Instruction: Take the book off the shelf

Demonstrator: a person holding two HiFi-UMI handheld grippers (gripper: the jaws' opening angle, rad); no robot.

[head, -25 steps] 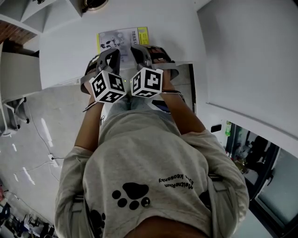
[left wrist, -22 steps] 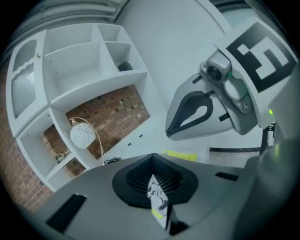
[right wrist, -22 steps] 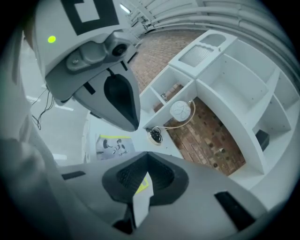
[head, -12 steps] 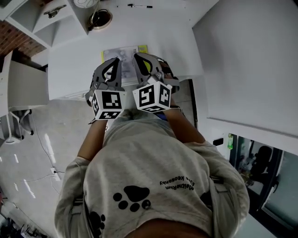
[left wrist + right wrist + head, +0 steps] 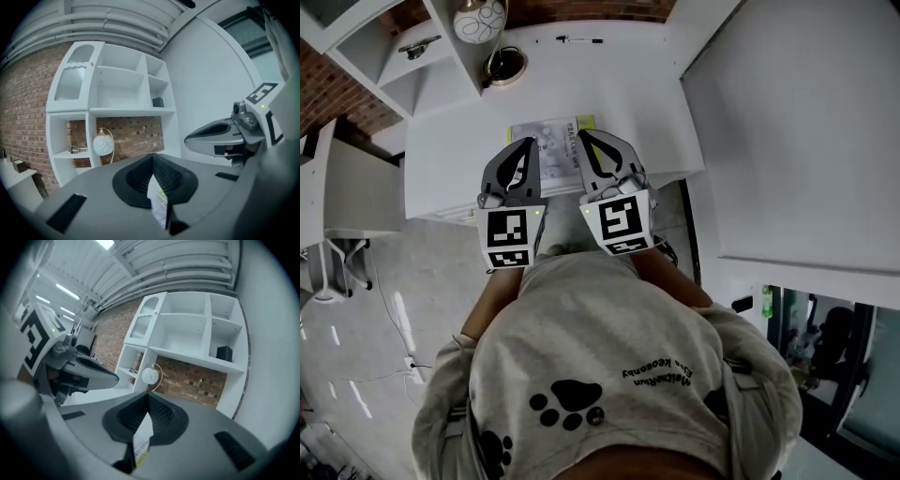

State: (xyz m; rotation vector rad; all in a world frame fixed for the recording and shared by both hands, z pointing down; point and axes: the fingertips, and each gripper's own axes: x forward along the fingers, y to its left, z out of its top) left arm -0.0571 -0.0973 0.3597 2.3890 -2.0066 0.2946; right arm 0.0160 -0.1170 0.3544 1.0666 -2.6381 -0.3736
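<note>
A thin book [image 5: 553, 150] with a white and yellow cover lies flat on the white table [image 5: 628, 103]. My left gripper [image 5: 532, 141] and right gripper [image 5: 580, 133] hover side by side above it, both shut and holding nothing. In the left gripper view the shut jaws [image 5: 152, 157] point at the white shelf unit [image 5: 117, 108], and a strip of the book [image 5: 159, 206] shows below them. The right gripper view shows the same: shut jaws [image 5: 147, 394], a slice of the book [image 5: 142, 441] beneath, the shelf unit [image 5: 187, 333] ahead.
The shelf unit [image 5: 412, 56] stands at the table's far left against a brick wall. It holds a round white lamp [image 5: 479, 19], a small dark box [image 5: 224, 353] and a small metal object [image 5: 75, 150]. A round dish [image 5: 504, 66] and a pen [image 5: 579, 40] lie on the table.
Both grippers have shifted forward and a little apart, their marker cubes now facing the head camera. The head view has swung up, showing more of the shelf. The book has stayed on the table.
</note>
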